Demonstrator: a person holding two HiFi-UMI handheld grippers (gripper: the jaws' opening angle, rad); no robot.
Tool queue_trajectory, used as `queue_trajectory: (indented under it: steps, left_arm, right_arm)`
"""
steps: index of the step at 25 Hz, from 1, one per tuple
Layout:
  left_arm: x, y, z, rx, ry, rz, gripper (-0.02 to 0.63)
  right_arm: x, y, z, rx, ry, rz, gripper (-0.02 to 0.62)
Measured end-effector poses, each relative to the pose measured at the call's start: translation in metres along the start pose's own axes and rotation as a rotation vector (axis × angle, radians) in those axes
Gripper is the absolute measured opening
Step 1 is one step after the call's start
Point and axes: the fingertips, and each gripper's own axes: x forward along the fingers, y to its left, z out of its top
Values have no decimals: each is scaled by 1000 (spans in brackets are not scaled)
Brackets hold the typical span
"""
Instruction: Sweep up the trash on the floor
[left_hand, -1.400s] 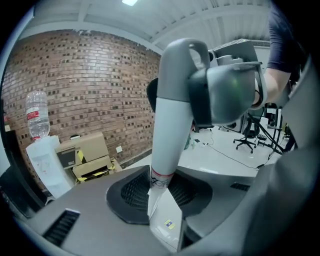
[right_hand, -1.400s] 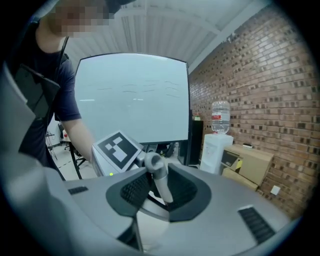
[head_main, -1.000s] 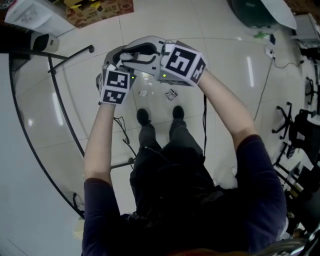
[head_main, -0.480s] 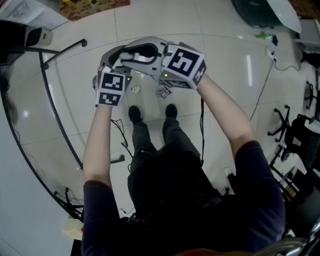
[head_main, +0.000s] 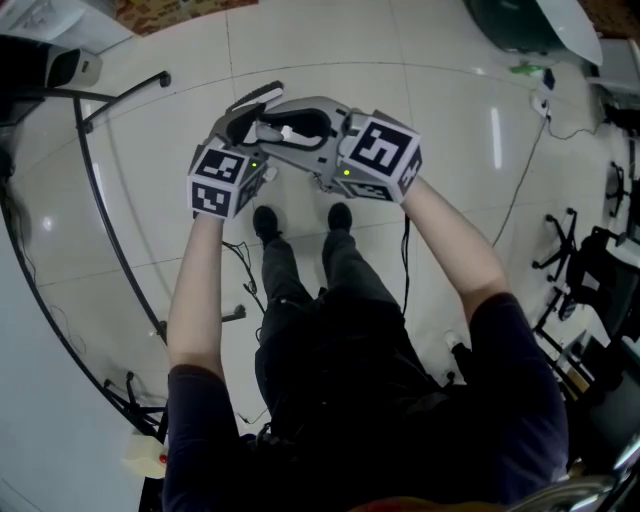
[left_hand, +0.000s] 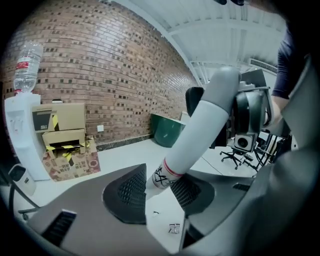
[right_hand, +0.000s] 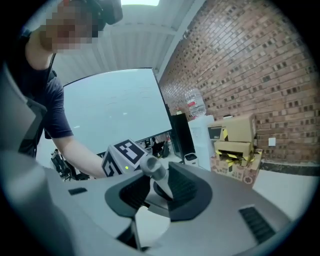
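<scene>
Both grippers meet over the white tiled floor just ahead of the person's shoes (head_main: 265, 222). A grey-white handle (left_hand: 200, 130) with a red band and black print runs between the pads of my left gripper (left_hand: 159, 192), slanting up to the right. Those jaws have just been opening, with the handle still touching the pads. My right gripper (right_hand: 152, 192) is shut on the handle's rounded grey end (right_hand: 152, 167). In the head view the left gripper (head_main: 250, 105) and right gripper (head_main: 268, 130) overlap. A small piece of trash (left_hand: 174, 228) lies on the floor below the left jaws.
Cardboard boxes (left_hand: 62, 130) and a water dispenser (left_hand: 20, 135) stand by the brick wall, with a green bin (left_hand: 167, 130) further right. Office chairs (head_main: 585, 250) are at the right. A black curved frame (head_main: 120, 260) arcs along the left, and a cable (head_main: 530, 170) crosses the floor.
Both grippers have sunk toward the person's shoes and rolled a little. The trash bits seen on the floor earlier are now hidden behind the grippers in the head view.
</scene>
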Motion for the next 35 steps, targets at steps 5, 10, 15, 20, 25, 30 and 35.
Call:
queue_trajectory:
  steps: [5, 10, 15, 20, 25, 30, 35]
  left_arm:
    - [-8, -15, -9, -21, 10, -12, 141]
    - [-19, -39, -7, -77, -25, -19, 141]
    - [-29, -70, -15, -80, -22, -1, 141]
    - [-42, -102, -29, -111, -29, 4, 141]
    - [-47, -126, -41, -99, -29, 21, 141]
    - [-51, -139, -49, -89, -24, 31, 141]
    - [-53, -149, -46, -99, -34, 18, 141]
  right_arm:
    - [-7, 17, -8, 46, -8, 18, 127]
    - [-20, 37, -5, 50, -48, 17, 127]
    - [-39, 64, -15, 38, -17, 53, 128]
    - [-52, 92, -23, 13, -44, 72, 129]
    - [-65, 115, -37, 14, -32, 99, 130]
    - [-72, 129, -45, 17, -28, 111, 132]
    - [-80, 133, -42, 16, -32, 111, 131]
